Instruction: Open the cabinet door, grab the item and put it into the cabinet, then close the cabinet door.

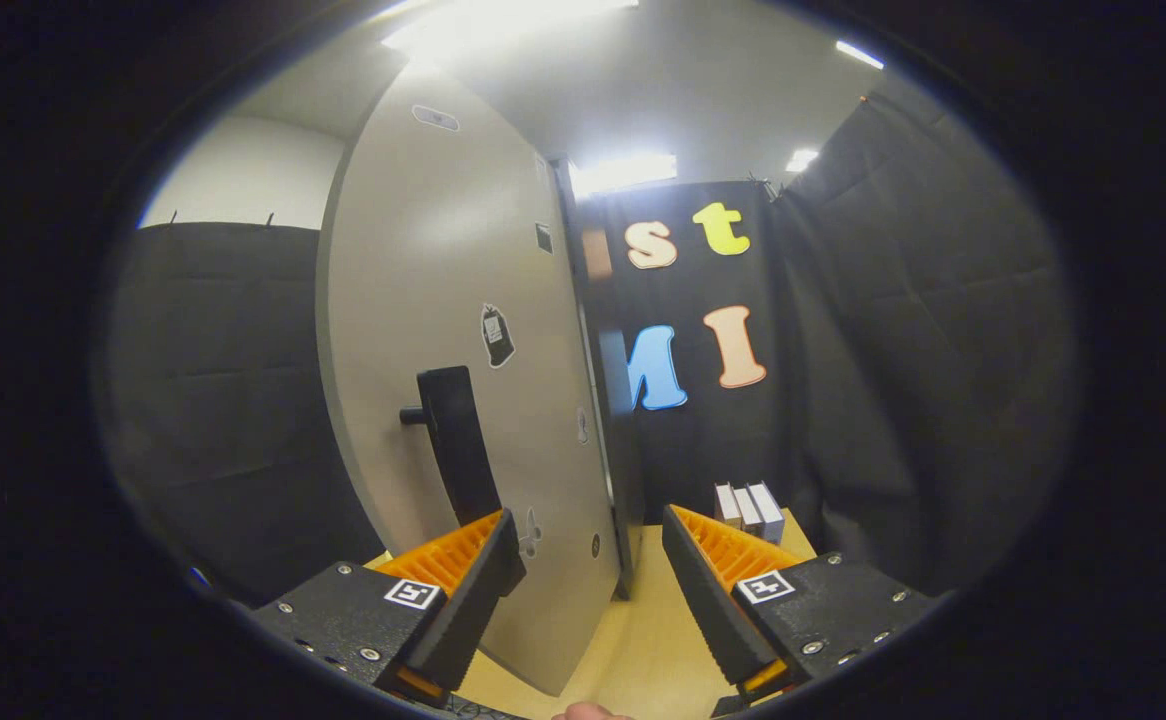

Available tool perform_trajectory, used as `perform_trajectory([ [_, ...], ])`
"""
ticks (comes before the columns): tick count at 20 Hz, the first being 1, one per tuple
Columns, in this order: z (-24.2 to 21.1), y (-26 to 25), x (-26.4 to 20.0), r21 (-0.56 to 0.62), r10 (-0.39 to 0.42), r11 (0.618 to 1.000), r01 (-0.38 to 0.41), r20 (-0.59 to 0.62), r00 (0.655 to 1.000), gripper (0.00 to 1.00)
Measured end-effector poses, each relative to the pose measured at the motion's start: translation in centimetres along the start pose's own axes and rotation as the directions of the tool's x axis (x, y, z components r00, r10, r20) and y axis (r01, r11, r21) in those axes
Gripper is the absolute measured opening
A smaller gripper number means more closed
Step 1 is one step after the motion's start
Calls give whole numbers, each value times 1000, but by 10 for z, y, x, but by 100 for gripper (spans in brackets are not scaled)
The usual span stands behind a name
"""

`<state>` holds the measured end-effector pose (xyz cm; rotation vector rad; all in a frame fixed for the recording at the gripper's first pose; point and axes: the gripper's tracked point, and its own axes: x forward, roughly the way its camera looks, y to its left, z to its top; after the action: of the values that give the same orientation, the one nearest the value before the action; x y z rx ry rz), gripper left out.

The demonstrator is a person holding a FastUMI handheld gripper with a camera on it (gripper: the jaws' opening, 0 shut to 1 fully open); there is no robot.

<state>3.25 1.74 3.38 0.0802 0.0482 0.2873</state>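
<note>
A tall pale cabinet door [443, 330] stands just ahead of my left finger, swung so I see its face at an angle. Its black vertical handle [455, 445] rises right above the left fingertip [488, 545]. My gripper [591, 545] is open, with the door's lower edge and bare tabletop between the fingers; neither finger touches the handle. The dark cabinet body edge [613, 400] shows just right of the door. Three small white boxes [748, 508] stand side by side on the wooden table, beyond the right finger [703, 545].
The light wooden table [643, 640] runs under the fingers toward the boxes. Black cloth walls [903, 360] close in on the right and behind. A bit of a hand [588, 712] shows below the fingers.
</note>
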Motion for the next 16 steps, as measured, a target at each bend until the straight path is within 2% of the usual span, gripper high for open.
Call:
perform_trajectory([
  [5, -5, 39, 10, -24, 56, 998, -56, -3, 998, 92],
  [16, -10, 96, 42, -4, 127, 992, -127, -22, 992, 92],
])
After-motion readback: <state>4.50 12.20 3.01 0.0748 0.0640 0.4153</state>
